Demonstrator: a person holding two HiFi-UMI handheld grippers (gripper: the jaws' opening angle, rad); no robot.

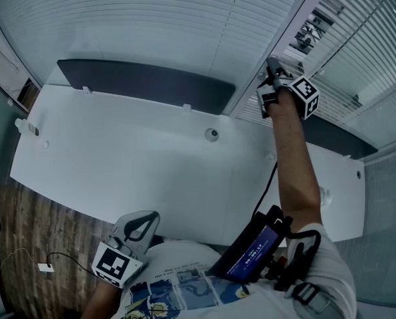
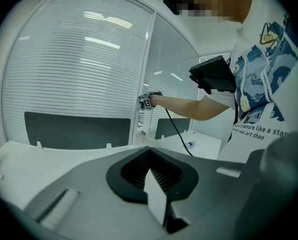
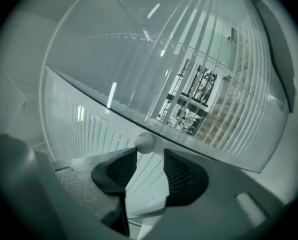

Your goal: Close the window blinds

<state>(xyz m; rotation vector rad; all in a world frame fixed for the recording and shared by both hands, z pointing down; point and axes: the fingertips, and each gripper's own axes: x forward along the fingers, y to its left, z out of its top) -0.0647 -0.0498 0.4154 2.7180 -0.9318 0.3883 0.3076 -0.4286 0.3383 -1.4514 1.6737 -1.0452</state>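
Head view: closest to me, the left gripper (image 1: 139, 226) hangs low by the person's shirt, and its own view shows its fingers (image 2: 139, 166) pressed together at the tips with nothing between them. Beyond it, the white desk (image 1: 131, 158) runs bare up to a dark partition (image 1: 145, 82) along its far edge.

Farther on, the person's outstretched arm puts the right gripper (image 1: 272, 68) at the white frame post (image 1: 288, 28) that divides the 2 window panes. The right gripper view shows its fingers (image 3: 181, 176) spread. A small white knob (image 3: 144, 142) sits at the tip of 1 finger and stands clear of the other, so nothing is pinched.

Farthest away are the blinds. The left blind (image 1: 151, 25) looks flat and shut, with no view through it. The right blind (image 3: 224, 84) still shows railings and a building between its slats, so I judge it only partly turned.

By my reading, the task is about half done. 1 pane is covered and the other is still open to the outside. What is probably left is to close the fingers on the knob and work it until those slats lie flat. Whether the knob drives that blind, I cannot tell.
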